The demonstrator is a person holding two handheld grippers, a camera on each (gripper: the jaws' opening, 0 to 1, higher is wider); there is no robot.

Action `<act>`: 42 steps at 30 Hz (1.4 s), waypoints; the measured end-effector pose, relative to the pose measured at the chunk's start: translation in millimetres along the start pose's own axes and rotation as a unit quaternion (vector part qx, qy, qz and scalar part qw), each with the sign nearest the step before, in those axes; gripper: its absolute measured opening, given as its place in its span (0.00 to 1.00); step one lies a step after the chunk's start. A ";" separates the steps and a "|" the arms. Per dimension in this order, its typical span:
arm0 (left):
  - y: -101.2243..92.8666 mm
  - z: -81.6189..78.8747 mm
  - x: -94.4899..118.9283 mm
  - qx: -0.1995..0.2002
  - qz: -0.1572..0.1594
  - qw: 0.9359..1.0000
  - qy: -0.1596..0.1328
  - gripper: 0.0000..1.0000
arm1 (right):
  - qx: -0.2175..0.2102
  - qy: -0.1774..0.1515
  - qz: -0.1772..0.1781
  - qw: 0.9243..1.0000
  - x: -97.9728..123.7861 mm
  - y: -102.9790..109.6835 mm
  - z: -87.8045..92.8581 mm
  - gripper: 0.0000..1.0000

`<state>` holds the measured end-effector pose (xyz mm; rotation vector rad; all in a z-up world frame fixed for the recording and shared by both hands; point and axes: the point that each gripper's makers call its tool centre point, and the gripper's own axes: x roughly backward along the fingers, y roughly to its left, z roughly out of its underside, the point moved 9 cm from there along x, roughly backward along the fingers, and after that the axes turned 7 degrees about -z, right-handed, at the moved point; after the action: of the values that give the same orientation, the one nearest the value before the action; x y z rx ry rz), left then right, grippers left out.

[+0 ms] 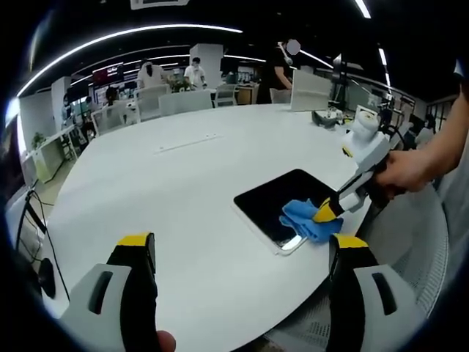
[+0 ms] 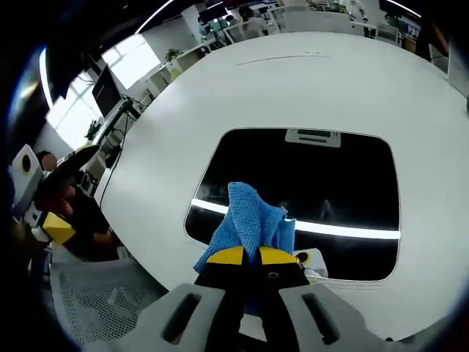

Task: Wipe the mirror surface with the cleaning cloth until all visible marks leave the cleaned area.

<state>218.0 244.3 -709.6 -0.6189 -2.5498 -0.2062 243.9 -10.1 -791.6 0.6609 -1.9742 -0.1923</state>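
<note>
No lettering, label, brand or number can be read in either view. In the left gripper view, a dark wall sign point(image 1: 108, 72) at about eleven o'clock carries pale marks too small and blurred to make out. In the right gripper view, the mirror point(image 2: 308, 192) reflects a grey ceiling fixture at about twelve o'clock on the glass, and no legible print shows on it.

A broad, round white worktop point(image 1: 220, 169) fills an open-plan office lit by long curved ceiling light strips point(image 1: 132, 33). White chairs point(image 1: 183, 101) line its far edge, people stand beyond, and bright windows point(image 2: 132, 62) glow behind desks with a dark monitor point(image 2: 105, 89).
</note>
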 end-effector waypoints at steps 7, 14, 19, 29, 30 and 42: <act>-1.0 -1.5 0.8 -0.011 0.002 1.000 0.005 0.98 | -0.007 0.001 0.002 1.000 5.0 -8.2 0.4 0.00; -1.6 -1.8 -1.6 -0.011 0.003 1.000 0.004 0.97 | -0.010 0.002 0.006 1.000 6.6 -10.7 1.1 0.00; -2.7 -1.3 -2.6 -0.010 0.005 1.000 0.006 0.97 | -0.012 0.003 0.008 1.000 5.6 -10.0 0.1 0.00; -2.4 -0.7 -5.3 -0.009 0.007 1.000 0.006 0.97 | -0.016 -0.001 0.015 1.000 1.7 -12.5 -8.5 0.00; -2.4 -0.3 -5.4 -0.008 0.007 1.000 0.006 0.97 | -0.016 -0.002 0.015 1.000 0.9 -13.2 -10.2 0.00; -2.2 2.9 -4.7 -0.004 0.005 1.000 0.008 0.97 | -0.018 -0.007 0.020 1.000 -6.0 -19.0 -26.7 0.00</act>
<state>219.3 241.2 -714.5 -0.6303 -2.5305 -0.2167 276.1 -18.9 -791.0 0.5964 -1.9917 -0.2089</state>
